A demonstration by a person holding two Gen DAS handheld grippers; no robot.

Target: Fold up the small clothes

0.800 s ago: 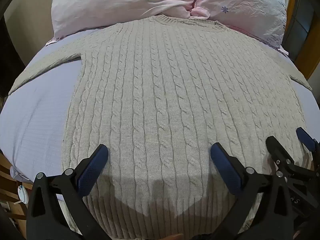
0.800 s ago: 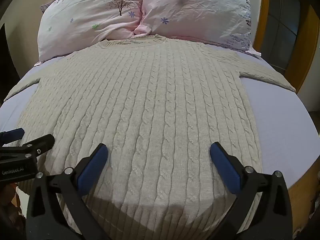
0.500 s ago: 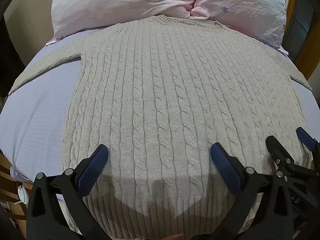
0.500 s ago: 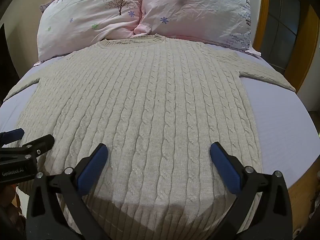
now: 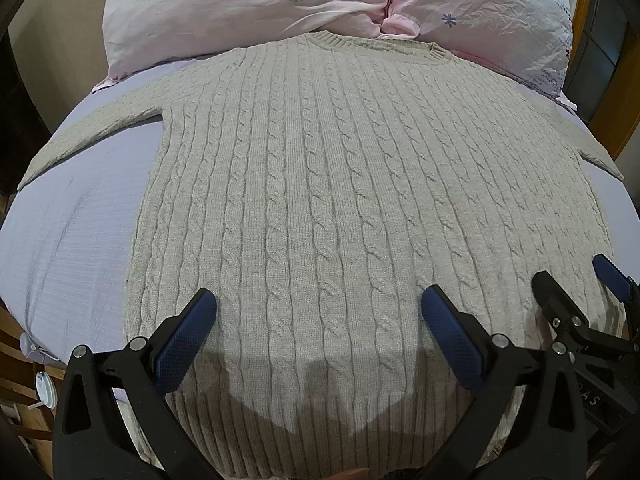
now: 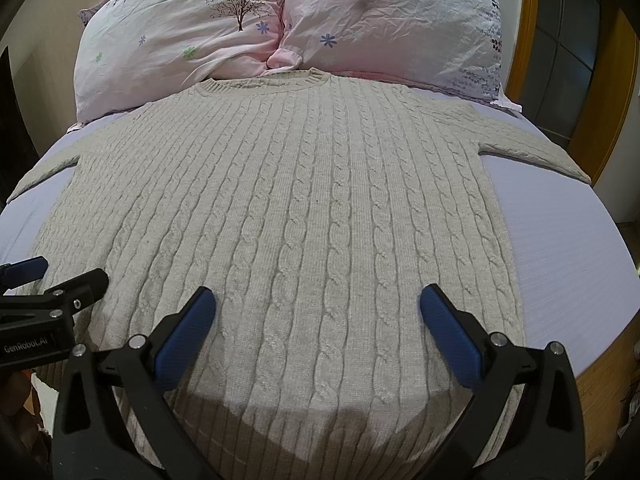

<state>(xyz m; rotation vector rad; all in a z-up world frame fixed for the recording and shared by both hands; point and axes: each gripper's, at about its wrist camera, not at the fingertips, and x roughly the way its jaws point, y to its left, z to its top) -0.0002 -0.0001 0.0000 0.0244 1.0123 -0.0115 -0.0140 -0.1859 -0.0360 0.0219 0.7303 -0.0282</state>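
A beige cable-knit sweater [image 5: 340,200] lies flat and face up on the bed, collar toward the pillows, both sleeves spread out to the sides. It also fills the right wrist view [image 6: 304,216]. My left gripper [image 5: 318,312] is open and empty, held above the ribbed hem near the sweater's lower middle. My right gripper [image 6: 318,312] is open and empty, above the hem further right. The right gripper shows at the right edge of the left wrist view [image 5: 576,300]. The left gripper shows at the left edge of the right wrist view [image 6: 44,276].
The sweater lies on a lavender bed sheet [image 5: 68,240], bare on both sides [image 6: 560,248]. Two pink floral pillows [image 5: 320,4] [image 6: 280,20] lie beyond the collar. A wooden frame [image 6: 588,92] stands at the right. A wooden chair with a white lid [image 5: 42,386] sits low left.
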